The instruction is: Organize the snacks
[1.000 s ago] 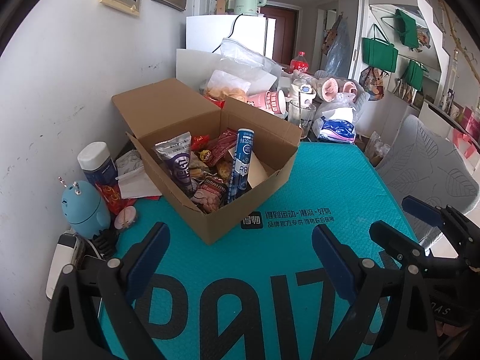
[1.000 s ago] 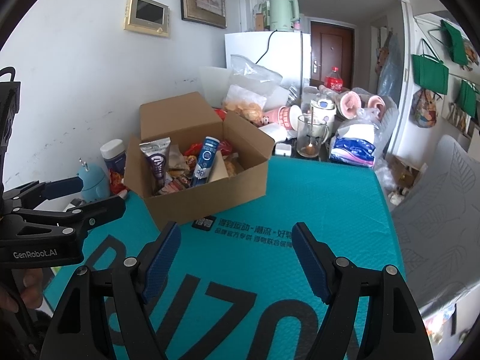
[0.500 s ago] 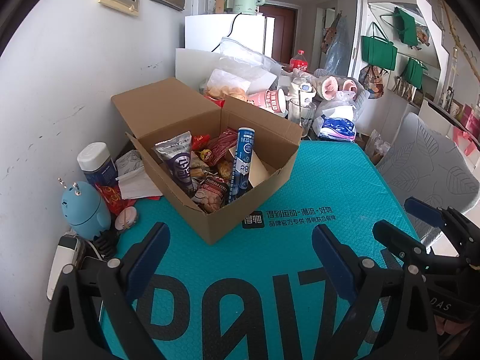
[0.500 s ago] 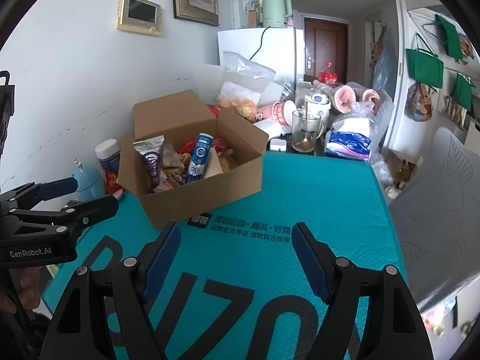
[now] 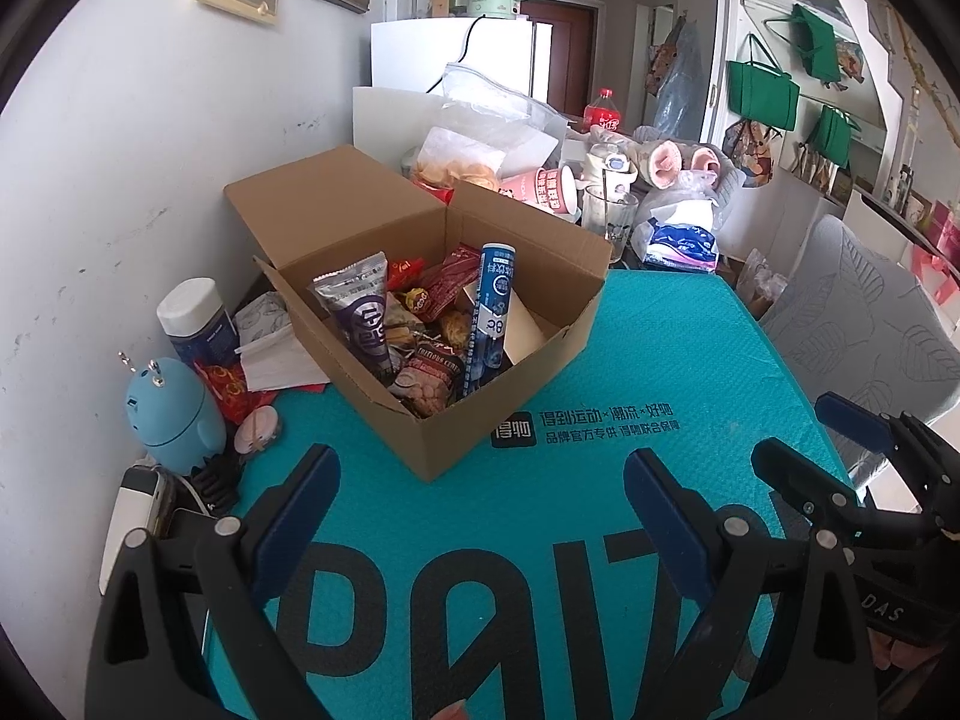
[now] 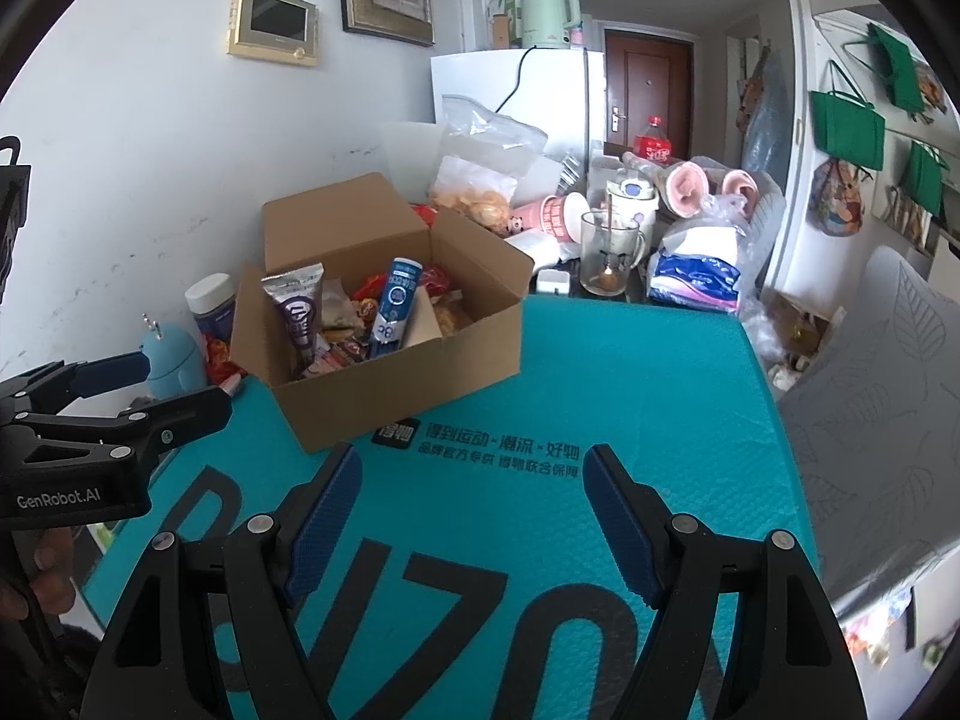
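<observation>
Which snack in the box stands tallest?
The blue tube, leaning upright mid-box in the cardboard box; the purple-and-silver pouch beside it is flat foil, not cylindrical.

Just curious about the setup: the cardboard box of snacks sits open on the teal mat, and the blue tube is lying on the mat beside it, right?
Not quite. The blue tube stands tilted inside the open cardboard box among the snack packets, not beside it on the teal mat. Both wrist views show this.
</observation>
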`<state>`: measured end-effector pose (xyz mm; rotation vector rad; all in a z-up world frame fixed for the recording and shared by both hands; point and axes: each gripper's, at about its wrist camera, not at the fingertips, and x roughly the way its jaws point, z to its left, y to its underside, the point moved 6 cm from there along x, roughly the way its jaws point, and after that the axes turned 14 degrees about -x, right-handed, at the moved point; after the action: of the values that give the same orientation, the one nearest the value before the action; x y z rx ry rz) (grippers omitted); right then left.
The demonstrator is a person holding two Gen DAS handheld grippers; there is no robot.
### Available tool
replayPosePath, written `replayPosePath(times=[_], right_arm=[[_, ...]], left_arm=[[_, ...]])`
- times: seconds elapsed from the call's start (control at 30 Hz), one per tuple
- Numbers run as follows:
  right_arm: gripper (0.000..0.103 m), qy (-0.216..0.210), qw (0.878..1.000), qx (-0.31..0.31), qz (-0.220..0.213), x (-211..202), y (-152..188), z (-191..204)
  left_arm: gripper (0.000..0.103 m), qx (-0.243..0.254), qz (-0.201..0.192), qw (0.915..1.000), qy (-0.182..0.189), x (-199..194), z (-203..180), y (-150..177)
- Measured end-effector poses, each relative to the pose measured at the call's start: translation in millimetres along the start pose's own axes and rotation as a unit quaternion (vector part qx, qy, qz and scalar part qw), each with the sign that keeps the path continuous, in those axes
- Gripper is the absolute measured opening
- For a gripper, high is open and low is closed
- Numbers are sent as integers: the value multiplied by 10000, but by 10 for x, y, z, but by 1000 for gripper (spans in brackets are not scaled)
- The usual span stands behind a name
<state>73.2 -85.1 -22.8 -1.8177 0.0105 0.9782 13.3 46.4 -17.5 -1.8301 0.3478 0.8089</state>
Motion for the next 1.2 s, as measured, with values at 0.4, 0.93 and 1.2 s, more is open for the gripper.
replayPosePath(times=[0.4, 0.93, 1.2], right_arm=[[77, 8, 10000, -14, 83, 46, -5, 15], [77, -19, 9999, -66, 133, 98, -21, 12], [77, 5, 9998, -45, 172, 122, 10, -2]], left_arm=[[97, -48, 31, 10000, -79, 22, 56, 11], [97, 51, 0, 10000, -62, 22, 2, -5], [97, 156, 83, 9998, -70, 65, -30, 47]])
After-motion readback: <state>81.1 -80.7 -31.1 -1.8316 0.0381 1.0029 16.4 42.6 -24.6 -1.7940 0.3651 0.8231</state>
